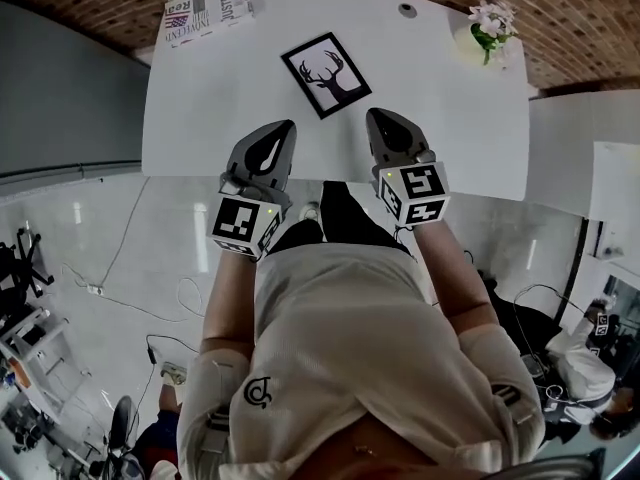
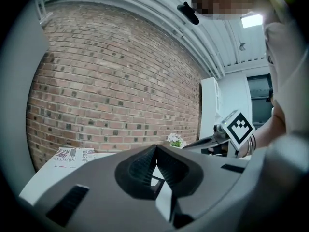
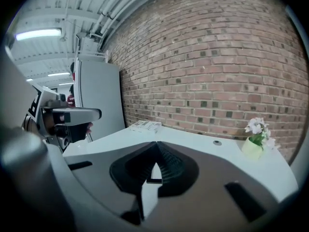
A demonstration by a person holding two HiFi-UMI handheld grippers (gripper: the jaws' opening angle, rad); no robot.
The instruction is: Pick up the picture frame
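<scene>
The picture frame [image 1: 326, 74], black-edged with a deer silhouette on white, lies flat and turned at an angle on the white table [image 1: 200, 118], near its middle. My left gripper [image 1: 284, 128] hovers over the table's near edge, just short of the frame and to its lower left, with its jaws shut and nothing between them. My right gripper [image 1: 376, 116] is at the frame's lower right corner, close beside it, also shut and empty. In the left gripper view the shut jaw tips [image 2: 155, 148] point across the table. The right gripper view shows its shut tips [image 3: 157, 144] the same way.
A stack of magazines [image 1: 208, 10] lies at the far left corner of the table. A small pot of white flowers [image 1: 490, 30] stands at the far right, with a small round cap [image 1: 407, 10] in the tabletop. A brick wall runs behind. Cables lie on the floor at left.
</scene>
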